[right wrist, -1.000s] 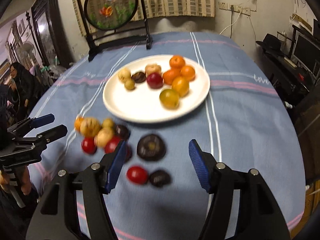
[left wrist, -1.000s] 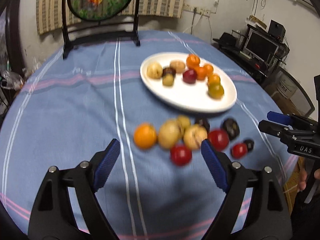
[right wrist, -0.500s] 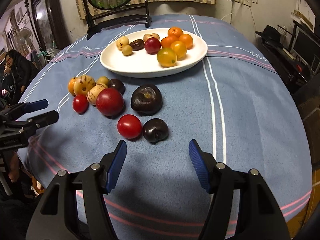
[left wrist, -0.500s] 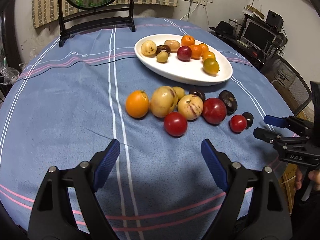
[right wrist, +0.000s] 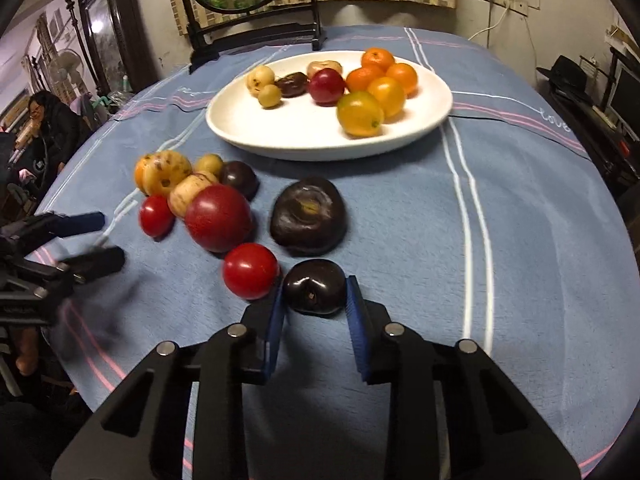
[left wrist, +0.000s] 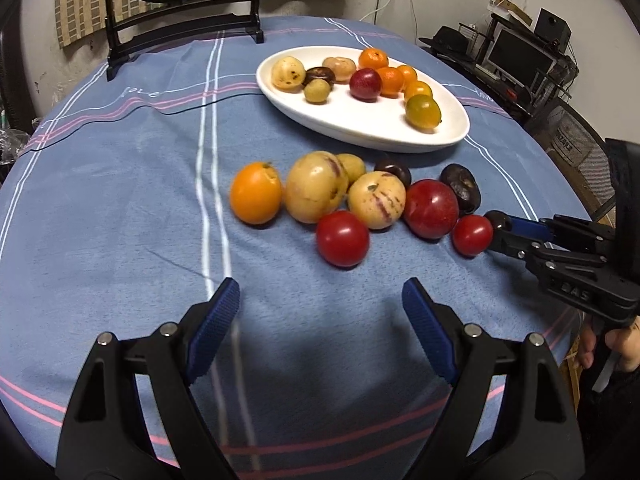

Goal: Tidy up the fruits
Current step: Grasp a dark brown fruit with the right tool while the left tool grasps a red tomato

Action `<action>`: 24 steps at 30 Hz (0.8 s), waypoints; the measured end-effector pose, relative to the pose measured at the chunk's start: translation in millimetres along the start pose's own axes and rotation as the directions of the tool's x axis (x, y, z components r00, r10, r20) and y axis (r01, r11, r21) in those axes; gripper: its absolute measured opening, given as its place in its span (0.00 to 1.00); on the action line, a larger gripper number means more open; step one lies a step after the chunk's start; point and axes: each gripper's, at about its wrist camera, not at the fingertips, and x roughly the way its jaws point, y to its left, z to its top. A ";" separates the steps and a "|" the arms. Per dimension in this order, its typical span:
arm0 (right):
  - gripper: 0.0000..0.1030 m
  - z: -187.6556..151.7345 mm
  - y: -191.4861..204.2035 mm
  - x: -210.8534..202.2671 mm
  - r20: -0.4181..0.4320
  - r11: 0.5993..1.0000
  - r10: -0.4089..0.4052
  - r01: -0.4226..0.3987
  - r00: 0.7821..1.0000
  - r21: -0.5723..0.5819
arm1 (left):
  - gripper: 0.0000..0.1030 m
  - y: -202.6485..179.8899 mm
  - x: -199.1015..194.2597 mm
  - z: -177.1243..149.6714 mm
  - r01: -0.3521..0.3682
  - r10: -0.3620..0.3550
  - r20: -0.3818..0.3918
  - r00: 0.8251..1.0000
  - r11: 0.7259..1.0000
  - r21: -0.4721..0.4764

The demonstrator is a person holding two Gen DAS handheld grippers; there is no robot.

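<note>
Right gripper has its pads on both sides of the small dark plum, at the near edge of the loose fruit, apparently closed on it. Red tomato touches the left pad: a lift may nudge it rolling. Left gripper hangs apart, empty. White plate lies far.

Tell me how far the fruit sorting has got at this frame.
Partly done. Nine fruits already sit on the white plate. In hand: the right gripper has its jaws around the small dark plum, apparently closing. Left: nine more fruits lie on the tablecloth, and the left gripper is open and empty.
</note>
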 end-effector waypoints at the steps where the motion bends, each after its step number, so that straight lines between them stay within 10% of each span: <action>1: 0.29 -0.4 0.7 -4.5 0.008 1.000 0.002 -0.002 1.000 0.007 | 0.82 -0.6 2.1 0.8 0.003 -0.003 -0.001 1.000 1.000 -0.001; 13: 0.29 -5.1 -11.7 -35.7 0.059 0.997 0.011 -0.015 0.998 0.073 | 0.53 -1.5 24.7 15.9 -0.011 0.012 0.014 1.000 0.999 -0.031; 16: 0.29 -6.1 -10.3 -38.4 0.065 0.997 0.016 -0.021 0.998 0.076 | 0.32 -4.0 23.3 16.6 0.013 -0.012 0.027 1.000 0.999 -0.035; 24: 0.29 -2.5 -2.9 -47.2 0.083 0.997 0.016 -0.022 0.996 0.069 | 0.31 -1.3 6.5 9.0 0.049 -0.047 0.043 0.998 0.998 -0.047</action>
